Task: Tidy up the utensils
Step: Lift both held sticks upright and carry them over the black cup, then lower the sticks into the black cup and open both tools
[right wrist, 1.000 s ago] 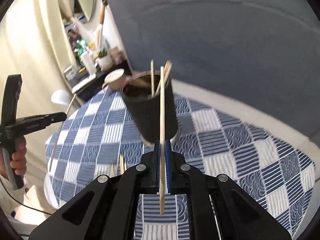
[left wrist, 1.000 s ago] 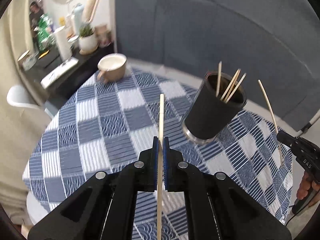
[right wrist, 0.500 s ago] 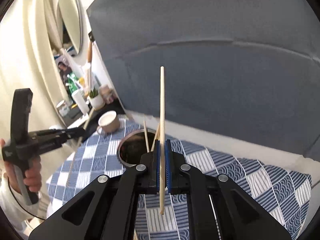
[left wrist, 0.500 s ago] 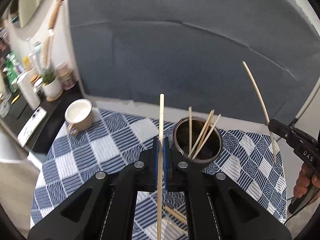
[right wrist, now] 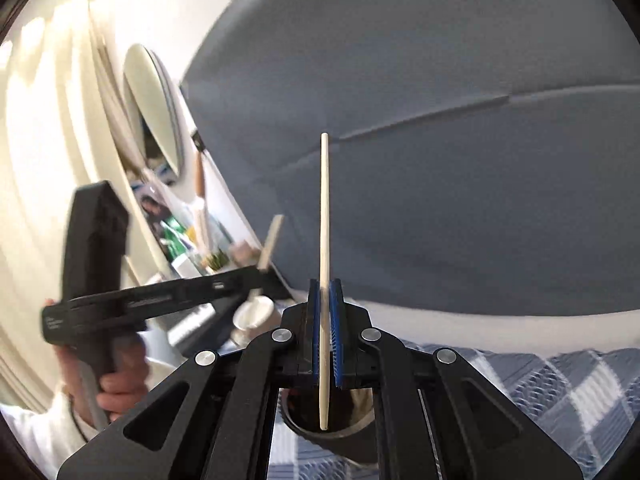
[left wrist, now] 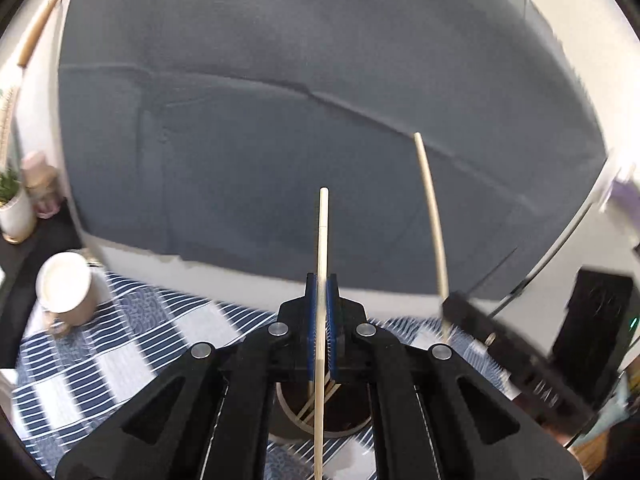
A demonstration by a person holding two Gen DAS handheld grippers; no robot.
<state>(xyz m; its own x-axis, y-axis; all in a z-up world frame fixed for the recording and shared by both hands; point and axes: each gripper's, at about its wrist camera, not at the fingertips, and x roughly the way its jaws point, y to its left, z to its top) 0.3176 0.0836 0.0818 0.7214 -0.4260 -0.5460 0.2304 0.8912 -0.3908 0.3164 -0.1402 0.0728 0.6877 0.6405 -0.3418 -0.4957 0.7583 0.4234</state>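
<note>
My left gripper [left wrist: 321,280] is shut on a pale wooden chopstick [left wrist: 323,236] that stands nearly upright, its lower end over the mouth of the dark cup [left wrist: 288,424], where several chopsticks lean. The cup sits just below and behind the fingers. In the right wrist view my right gripper [right wrist: 325,286] is shut on a second chopstick [right wrist: 324,216], upright, its lower tip hanging just above the cup's opening [right wrist: 316,432]. Each gripper shows in the other's view: the right one [left wrist: 450,304] with its stick [left wrist: 430,208], the left one [right wrist: 262,274], blurred, held by a hand [right wrist: 120,384].
The cup stands on a round table with a blue and white checked cloth [left wrist: 96,364]. A beige mug [left wrist: 64,294] sits at the table's far left. A grey sofa back [left wrist: 280,120] fills the background. A shelf with a potted plant [left wrist: 12,208] lies to the left.
Both grippers rose and tilted up, closing in over the cup. The cup has slid from in front of the fingers to beneath them, and both chopsticks' lower ends now hang at its mouth.
</note>
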